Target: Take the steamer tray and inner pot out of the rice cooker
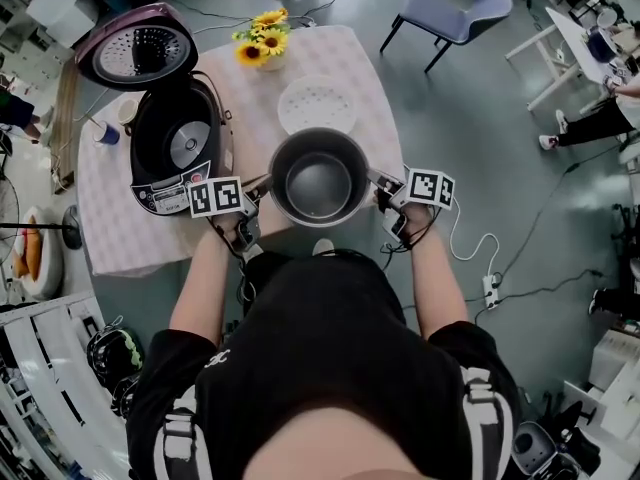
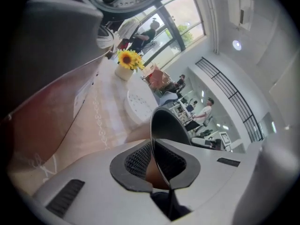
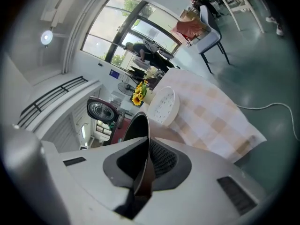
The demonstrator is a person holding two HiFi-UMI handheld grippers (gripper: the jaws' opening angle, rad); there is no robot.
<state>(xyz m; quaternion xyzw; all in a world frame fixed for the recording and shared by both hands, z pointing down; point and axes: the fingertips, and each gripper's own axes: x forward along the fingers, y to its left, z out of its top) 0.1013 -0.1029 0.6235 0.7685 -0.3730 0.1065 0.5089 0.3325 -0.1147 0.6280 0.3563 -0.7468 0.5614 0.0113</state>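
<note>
The dark metal inner pot (image 1: 318,180) hangs above the near edge of the table, out of the rice cooker. My left gripper (image 1: 262,188) is shut on its left rim, and the thin rim (image 2: 159,149) runs between the pads. My right gripper (image 1: 378,183) is shut on the right rim (image 3: 142,158). The white perforated steamer tray (image 1: 316,104) lies on the tablecloth behind the pot, also visible as the tray (image 3: 165,106) in the right gripper view. The rice cooker (image 1: 172,148) stands at the left with its lid (image 1: 138,56) raised and its cavity empty.
A vase of sunflowers (image 1: 262,40) stands at the table's far edge. A blue cup (image 1: 107,133) sits left of the cooker. The checked tablecloth (image 1: 370,118) covers the table. A grey chair (image 1: 450,16) and a floor cable with power strip (image 1: 490,286) lie to the right.
</note>
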